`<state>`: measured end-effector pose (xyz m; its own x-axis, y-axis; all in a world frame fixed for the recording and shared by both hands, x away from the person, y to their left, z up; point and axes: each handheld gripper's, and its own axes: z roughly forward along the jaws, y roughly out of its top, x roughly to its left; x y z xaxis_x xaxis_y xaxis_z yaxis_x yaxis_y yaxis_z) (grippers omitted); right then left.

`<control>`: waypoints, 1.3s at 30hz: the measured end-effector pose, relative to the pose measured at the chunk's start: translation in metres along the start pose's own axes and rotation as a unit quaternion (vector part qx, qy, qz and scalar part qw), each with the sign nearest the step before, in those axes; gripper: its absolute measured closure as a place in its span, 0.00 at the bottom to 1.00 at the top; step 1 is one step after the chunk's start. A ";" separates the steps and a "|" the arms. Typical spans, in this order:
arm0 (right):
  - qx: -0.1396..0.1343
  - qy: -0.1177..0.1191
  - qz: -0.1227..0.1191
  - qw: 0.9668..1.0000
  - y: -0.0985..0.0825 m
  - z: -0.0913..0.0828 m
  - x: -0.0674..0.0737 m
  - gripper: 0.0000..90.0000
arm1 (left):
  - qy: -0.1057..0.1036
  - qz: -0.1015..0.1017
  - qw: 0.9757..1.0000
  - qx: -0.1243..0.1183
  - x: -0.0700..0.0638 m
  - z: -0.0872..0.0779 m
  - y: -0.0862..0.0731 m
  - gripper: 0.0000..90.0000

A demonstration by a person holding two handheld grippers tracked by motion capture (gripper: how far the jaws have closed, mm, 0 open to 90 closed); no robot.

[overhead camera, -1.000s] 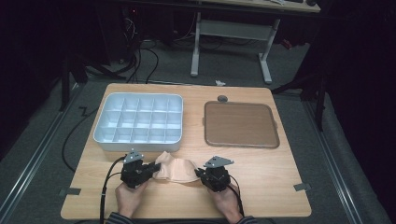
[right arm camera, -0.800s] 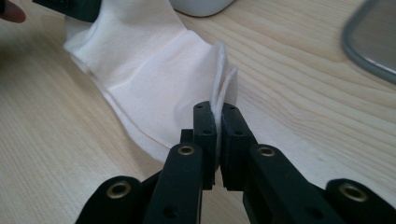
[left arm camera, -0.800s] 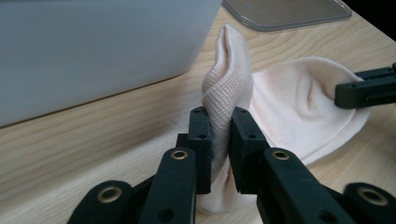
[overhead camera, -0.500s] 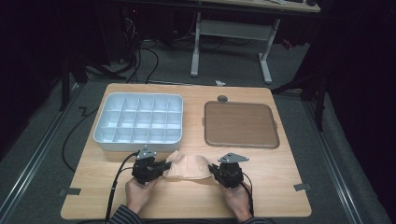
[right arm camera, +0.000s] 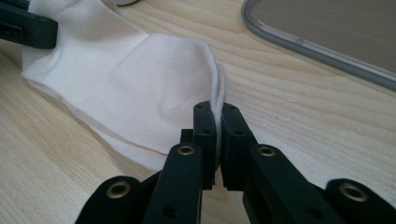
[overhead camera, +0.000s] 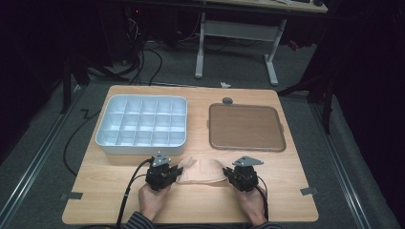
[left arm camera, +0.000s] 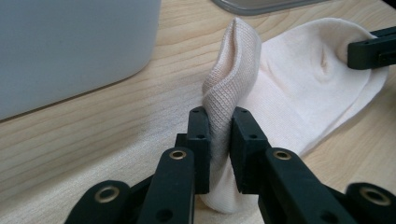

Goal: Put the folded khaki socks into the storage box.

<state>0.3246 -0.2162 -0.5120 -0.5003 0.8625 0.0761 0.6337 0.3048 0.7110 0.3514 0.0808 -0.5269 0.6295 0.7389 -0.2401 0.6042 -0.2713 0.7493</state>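
1. While both claws are pinching closed, the left gripper (left arm camera: 219, 140) is clamping the ribbed cuff and the right gripper (right arm camera: 218, 135) the opposite edge of the sock (overhead camera: 203, 171).
2. Lying on the table (overhead camera: 286, 181) before the compartment box (overhead camera: 141, 125), it is looking soft, light and limp, so edge grips suit it.

Both black grippers (overhead camera: 177, 172) have 2 brass-riveted jaws, grey 3-cornered top plates, black cables; striped sleeve (overhead camera: 138, 222) cuffs.

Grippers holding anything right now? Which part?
Both hold the sock. Left gripper is shut on the ribbed cuff end, right gripper on the edge of the opposite end, apparently the toe.
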 end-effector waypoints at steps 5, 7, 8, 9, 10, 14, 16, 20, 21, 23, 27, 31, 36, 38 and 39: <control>-0.003 0.004 0.006 1.000 -0.006 0.007 0.000 0.96 | 0.026 0.026 0.999 0.012 -0.001 0.001 -0.002 0.87; -0.005 0.002 -0.001 1.000 -0.006 0.009 0.002 0.96 | 0.036 0.034 0.999 0.016 0.000 0.002 -0.003 0.86; -0.004 0.001 0.000 1.000 -0.006 0.010 0.003 0.96 | 0.038 0.034 0.999 0.018 0.000 0.002 -0.003 0.85; -0.003 0.000 -0.004 1.000 -0.006 0.012 0.003 0.96 | 0.040 0.035 0.998 0.019 0.001 0.002 -0.003 0.83; -0.001 -0.002 -0.005 1.000 -0.006 0.012 0.004 0.96 | 0.044 0.035 0.998 0.018 0.001 0.002 -0.003 0.82; -0.001 0.001 -0.006 1.000 -0.006 0.014 0.002 0.95 | 0.054 0.035 0.998 0.020 0.002 0.000 -0.003 0.73; -0.002 0.001 -0.008 1.000 -0.006 0.014 0.002 0.94 | 0.051 0.026 0.998 0.017 0.004 -0.002 -0.002 0.67; -0.003 0.002 -0.004 1.000 -0.007 0.013 0.000 0.90 | 0.044 0.007 0.999 -0.002 0.011 -0.010 0.000 0.60; -0.003 0.001 -0.006 1.000 -0.007 0.013 0.000 0.89 | 0.042 -0.001 0.999 -0.005 0.014 -0.013 0.002 0.59; -0.004 -0.001 -0.005 1.000 -0.007 0.013 0.000 0.88 | 0.037 -0.010 0.999 -0.008 0.018 -0.014 0.002 0.58; -0.005 -0.003 -0.007 1.000 -0.007 0.014 -0.001 0.86 | 0.024 -0.018 1.000 -0.007 0.024 -0.011 0.003 0.57; -0.008 -0.009 -0.006 1.000 -0.006 0.013 -0.003 0.82 | 0.017 -0.021 1.000 -0.006 0.026 -0.006 0.003 0.56; -0.024 -0.022 0.004 0.999 -0.004 0.008 -0.004 0.74 | 0.015 -0.018 1.000 0.002 0.025 -0.003 0.002 0.57; -0.038 -0.021 0.007 0.999 -0.003 0.003 -0.003 0.73 | 0.017 -0.017 1.000 0.004 0.025 -0.001 0.002 0.57; -0.048 -0.021 0.008 0.999 -0.002 0.000 -0.001 0.73 | 0.018 -0.016 1.000 0.006 0.025 0.000 0.002 0.57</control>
<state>0.3240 -0.2176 -0.5133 -0.4635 0.8840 0.0607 0.5810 0.2516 0.7740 0.3680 0.0990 -0.5316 0.5914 0.7695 -0.2409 0.6294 -0.2538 0.7345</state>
